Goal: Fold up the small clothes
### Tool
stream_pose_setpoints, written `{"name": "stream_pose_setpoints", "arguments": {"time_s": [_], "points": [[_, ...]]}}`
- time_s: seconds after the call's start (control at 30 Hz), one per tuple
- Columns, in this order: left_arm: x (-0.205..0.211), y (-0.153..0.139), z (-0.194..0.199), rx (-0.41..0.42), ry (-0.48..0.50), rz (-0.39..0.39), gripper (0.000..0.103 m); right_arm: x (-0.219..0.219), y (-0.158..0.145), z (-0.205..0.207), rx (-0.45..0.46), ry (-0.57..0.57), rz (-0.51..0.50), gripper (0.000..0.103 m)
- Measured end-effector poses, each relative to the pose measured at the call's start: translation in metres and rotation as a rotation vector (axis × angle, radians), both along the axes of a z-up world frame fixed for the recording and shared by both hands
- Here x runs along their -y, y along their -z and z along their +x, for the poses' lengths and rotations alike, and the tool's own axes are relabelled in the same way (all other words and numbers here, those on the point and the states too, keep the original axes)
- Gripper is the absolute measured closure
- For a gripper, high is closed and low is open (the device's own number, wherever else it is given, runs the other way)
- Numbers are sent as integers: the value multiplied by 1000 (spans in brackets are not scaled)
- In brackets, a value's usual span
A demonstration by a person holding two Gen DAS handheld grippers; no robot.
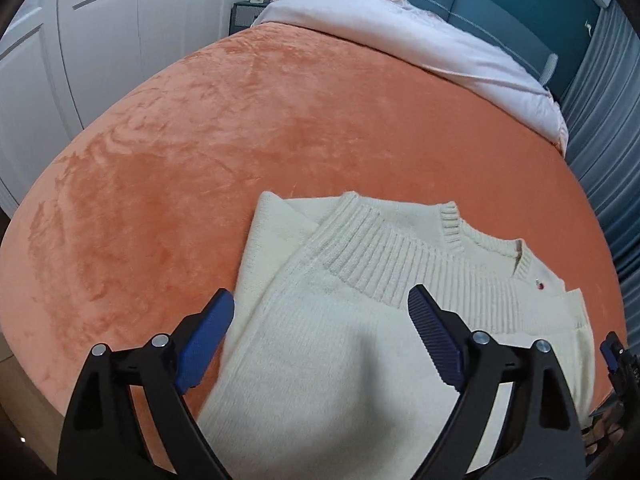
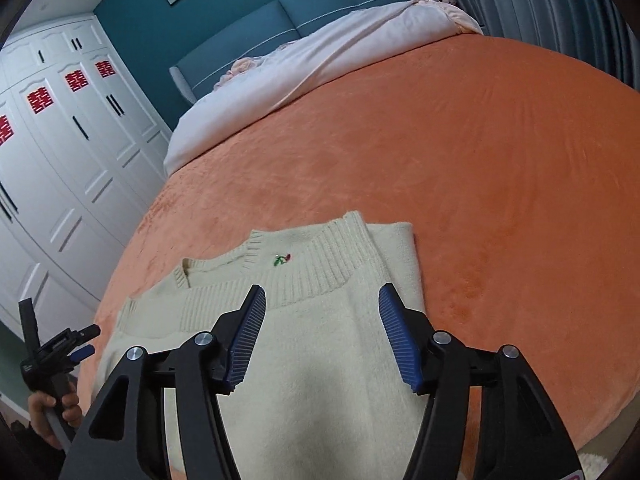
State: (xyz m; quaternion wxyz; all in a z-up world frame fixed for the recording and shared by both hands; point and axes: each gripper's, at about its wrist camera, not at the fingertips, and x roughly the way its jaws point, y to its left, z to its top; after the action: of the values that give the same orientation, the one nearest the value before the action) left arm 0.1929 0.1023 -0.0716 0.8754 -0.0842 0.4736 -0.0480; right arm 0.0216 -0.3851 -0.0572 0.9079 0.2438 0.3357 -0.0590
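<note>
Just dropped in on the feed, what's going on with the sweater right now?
A person holds tongs in each hand over a cream knit sweater lying on an orange blanket on the bed. The sweater is already folded, its ribbed hem brought up near the collar. Both the left tongs and the right tongs stand open above it, gripping nothing.

Cream knit sweater (image 1: 360, 320), small, lies flat on orange bed cover, near its front edge. Folded: ribbed hem band brought up approx. to the ribbed neckline; one side panel tucked under, edge showing at the outer side. Small red/green embroidered motif (image 2: 282, 259) just below collar. Surface smooth, no bunching.
</note>
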Motion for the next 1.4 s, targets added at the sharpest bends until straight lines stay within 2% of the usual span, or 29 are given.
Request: {"name": "stream_pose_setpoints", "arguments": {"time_s": [0.03,0.1,0.17,0.2,0.23,0.27,0.3,0.43,0.5,0.57,0.63,0.73,0.77,0.8,0.9,0.97,1.0,1.07,1.1,1.13,1.2,1.3,1.33,1.4], "points": [[5,6,4,-26,7,-3,20,3,4,6,-13,17,-2,41],[11,14,13,-79,11,-28,35,7,13,16,-48,21,-4,41],[15,19,16,-106,15,-32,54,6,24,27,-97,12,-15,41],[17,21,17,-118,24,-19,76,5,28,31,-114,-2,-16,52],[17,20,17,-125,34,-17,95,2,31,34,-123,-32,-8,87],[15,16,16,-120,36,-38,95,-2,30,35,-129,-59,-7,94],[9,7,14,-99,25,-75,96,-6,24,34,-115,-80,-5,94],[-7,-57,-1,29,27,-201,96,-11,-48,6,133,-96,10,95],[-9,-81,-4,78,32,-213,96,-8,-78,-6,231,-81,13,95],[-7,-83,3,93,23,-186,96,0,-87,-9,271,-55,18,95],[-4,-56,17,48,1,-128,96,12,-61,6,192,-23,10,95],[-2,15,38,-125,-38,-60,96,34,26,39,-74,27,70,95],[-2,26,38,-146,-51,-55,96,34,42,45,-129,30,73,95],[-2,26,36,-132,-57,-61,96,34,44,46,-130,30,75,95],[-1,6,33,-77,-49,-75,95,22,4,42,-16,-20,33,95],[3,6,39,-74,-42,-36,95,14,-12,42,22,-48,-11,94],[4,12,42,-92,-39,-10,93,10,-9,44,15,-50,-36,91],[7,31,49,-137,-27,13,92,13,18,58,-94,-34,-88,87],[7,32,48,-114,-25,15,91,16,40,66,-184,-30,-91,87],[6,28,46,-103,-16,17,91,19,53,69,-233,-42,-78,90],[0,14,37,-86,-20,2,90,21,41,59,-182,-21,-76,87],[-8,-21,9,-20,-18,-13,89,2,-5,28,-54,-34,-150,86],[-8,-31,-2,1,-19,-18,82,-13,-20,14,-6,-69,-158,86],[1,-45,-31,23,-8,-55,72,-49,-32,-4,30,-160,-159,86]]}}
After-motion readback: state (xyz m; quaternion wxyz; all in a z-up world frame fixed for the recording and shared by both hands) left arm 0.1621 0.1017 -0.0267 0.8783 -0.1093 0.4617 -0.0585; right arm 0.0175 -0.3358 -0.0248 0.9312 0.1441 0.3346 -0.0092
